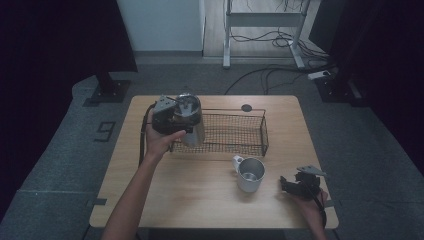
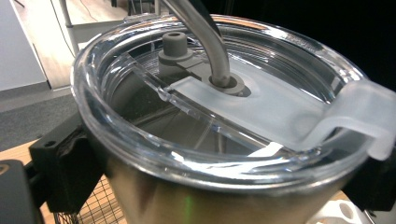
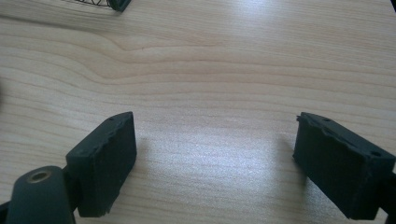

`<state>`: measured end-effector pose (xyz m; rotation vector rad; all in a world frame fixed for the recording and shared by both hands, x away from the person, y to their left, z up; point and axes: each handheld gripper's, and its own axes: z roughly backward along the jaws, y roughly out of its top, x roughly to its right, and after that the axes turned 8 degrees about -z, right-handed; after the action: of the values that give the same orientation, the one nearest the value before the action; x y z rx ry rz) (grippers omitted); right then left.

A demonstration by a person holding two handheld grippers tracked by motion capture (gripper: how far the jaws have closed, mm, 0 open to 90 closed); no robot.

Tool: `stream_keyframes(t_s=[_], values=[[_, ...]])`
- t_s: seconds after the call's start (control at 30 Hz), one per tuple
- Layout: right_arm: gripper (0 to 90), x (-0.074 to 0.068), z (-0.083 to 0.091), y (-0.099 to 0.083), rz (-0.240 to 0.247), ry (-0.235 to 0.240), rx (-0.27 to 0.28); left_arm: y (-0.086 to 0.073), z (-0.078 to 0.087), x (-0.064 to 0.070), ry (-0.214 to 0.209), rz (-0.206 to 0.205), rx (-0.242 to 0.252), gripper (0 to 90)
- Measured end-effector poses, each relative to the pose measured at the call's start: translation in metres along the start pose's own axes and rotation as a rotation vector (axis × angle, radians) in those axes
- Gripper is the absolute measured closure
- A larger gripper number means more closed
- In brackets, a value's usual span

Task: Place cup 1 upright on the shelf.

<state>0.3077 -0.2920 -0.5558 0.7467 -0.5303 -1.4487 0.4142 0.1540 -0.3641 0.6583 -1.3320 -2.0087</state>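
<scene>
Left gripper (image 1: 181, 118) clamped on tumbler (image 1: 190, 120), pads squeezing sides just under clear lid (image 2: 224, 93); held upright over basket (image 1: 240, 132) edge, probably so straw stays put. Right gripper (image 1: 299, 184) idle, fingers (image 3: 105, 163) wide apart above bare table (image 3: 210, 70), mug (image 1: 250, 174) nearby.

The tumbler (image 2: 196, 154) — base and straw (image 2: 205, 42) top cut off at the left gripper view's edges.

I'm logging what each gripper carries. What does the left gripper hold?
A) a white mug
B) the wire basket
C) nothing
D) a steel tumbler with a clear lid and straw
D: in the left gripper view the jaws clamp both sides of the steel tumbler, and the left gripper holds it at the wire basket.
</scene>
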Motion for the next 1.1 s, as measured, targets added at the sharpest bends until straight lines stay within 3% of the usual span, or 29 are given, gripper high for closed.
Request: stream_keyframes(t_s=[0.77, 1.1], values=[[12.8, 0.0, 0.0, 0.0, 0.0, 0.0, 0.001, 0.013, -0.023, -0.002, 0.014, -0.021, -0.02, 4.1], [12.8, 0.0, 0.0, 0.0, 0.0, 0.0, 0.001, 0.01, -0.031, -0.004, 0.023, -0.021, -0.033, 4.1]])
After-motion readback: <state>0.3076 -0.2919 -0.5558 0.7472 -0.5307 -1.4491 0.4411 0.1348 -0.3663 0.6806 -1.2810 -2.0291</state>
